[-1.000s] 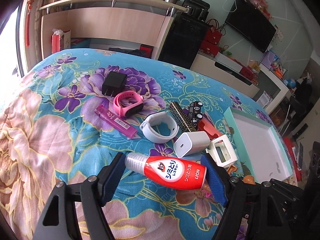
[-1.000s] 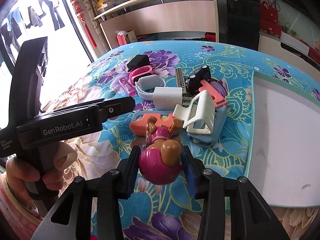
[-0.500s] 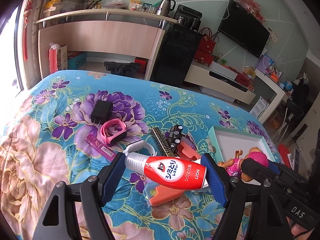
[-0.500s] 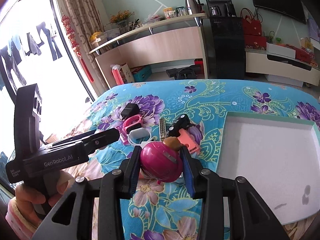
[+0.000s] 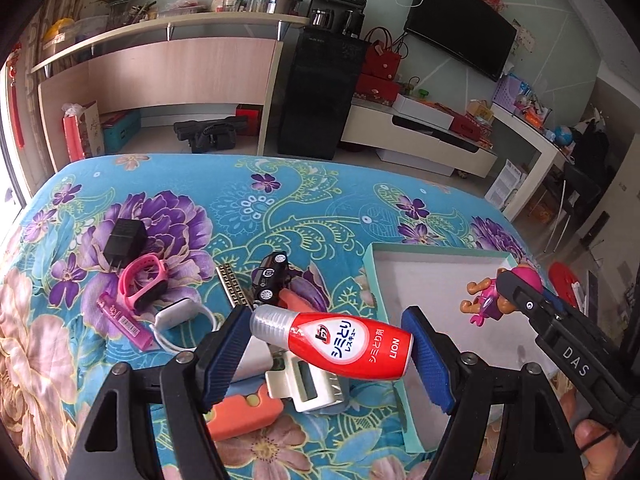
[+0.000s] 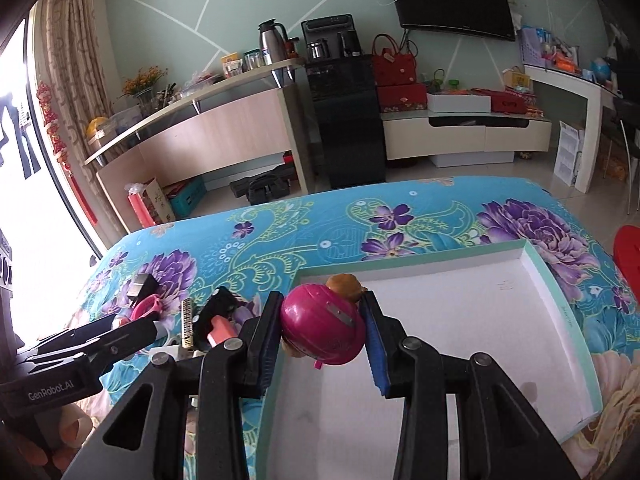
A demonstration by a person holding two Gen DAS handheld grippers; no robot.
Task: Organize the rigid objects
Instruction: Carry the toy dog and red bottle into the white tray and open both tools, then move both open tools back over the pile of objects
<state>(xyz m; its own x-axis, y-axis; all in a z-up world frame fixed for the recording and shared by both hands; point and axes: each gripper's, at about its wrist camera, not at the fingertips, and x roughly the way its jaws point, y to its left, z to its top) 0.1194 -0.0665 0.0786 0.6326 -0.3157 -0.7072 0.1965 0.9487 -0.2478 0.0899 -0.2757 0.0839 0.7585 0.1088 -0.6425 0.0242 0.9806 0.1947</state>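
Magenta toy [image 6: 322, 334], pinched by right hand-held gripper [image 6: 323, 340], hangs over tray's [image 6: 576, 330] left edge.

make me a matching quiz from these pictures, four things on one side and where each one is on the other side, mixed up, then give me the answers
1. red bottle
2. toy figure
3. black charger
4. white tray

A. lying on the floral cloth, above the pink watch
B. in the left gripper
C. open on the cloth, nothing in it
D. in the right gripper, over the tray

Pairs: 1-B, 2-D, 3-A, 4-C
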